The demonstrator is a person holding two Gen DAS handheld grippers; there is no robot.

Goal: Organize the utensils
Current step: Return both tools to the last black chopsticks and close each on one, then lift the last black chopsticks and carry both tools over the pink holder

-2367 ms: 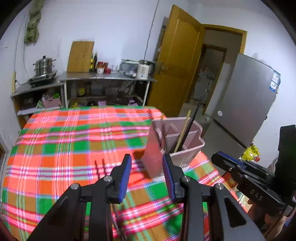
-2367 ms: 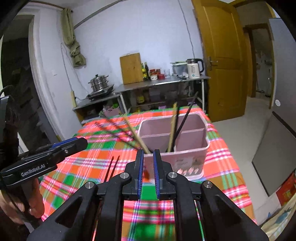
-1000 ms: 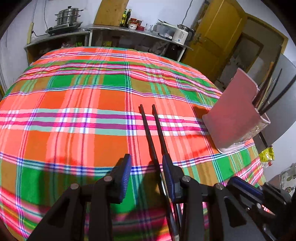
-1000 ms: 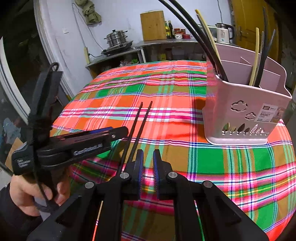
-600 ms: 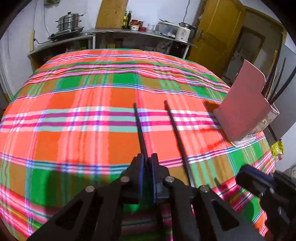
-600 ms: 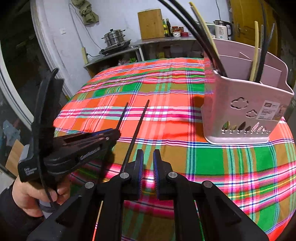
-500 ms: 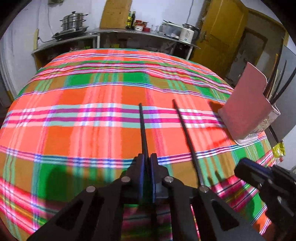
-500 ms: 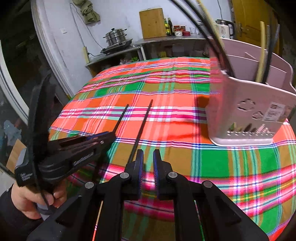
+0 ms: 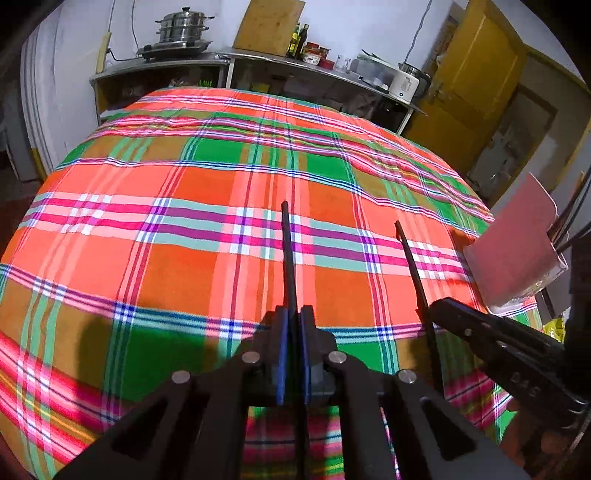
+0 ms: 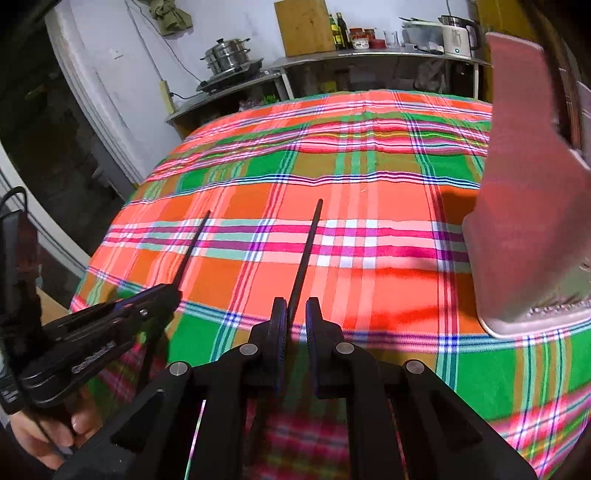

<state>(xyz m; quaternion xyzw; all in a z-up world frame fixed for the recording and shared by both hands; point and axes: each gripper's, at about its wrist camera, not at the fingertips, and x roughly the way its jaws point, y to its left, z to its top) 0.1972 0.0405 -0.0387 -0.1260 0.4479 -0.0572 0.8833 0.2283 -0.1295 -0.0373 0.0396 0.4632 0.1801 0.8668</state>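
Nearby, pink basket holds dark chopsticks, contents blurred.

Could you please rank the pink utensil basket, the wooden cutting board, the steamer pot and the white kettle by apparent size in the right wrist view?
1. pink utensil basket, far largest, though nearest the camera and partly cropped.
2. wooden cutting board.
3. steamer pot.
4. white kettle, close to the pot, so that order is unsure.

**A plaid table in a plain white kitchen**

A bright plaid tablecloth covers the table. Behind it a metal counter runs along the white wall, carrying a stacked steel steamer pot, a leaning wooden cutting board, bottles and a white kettle. A yellow wooden door stands open at right.
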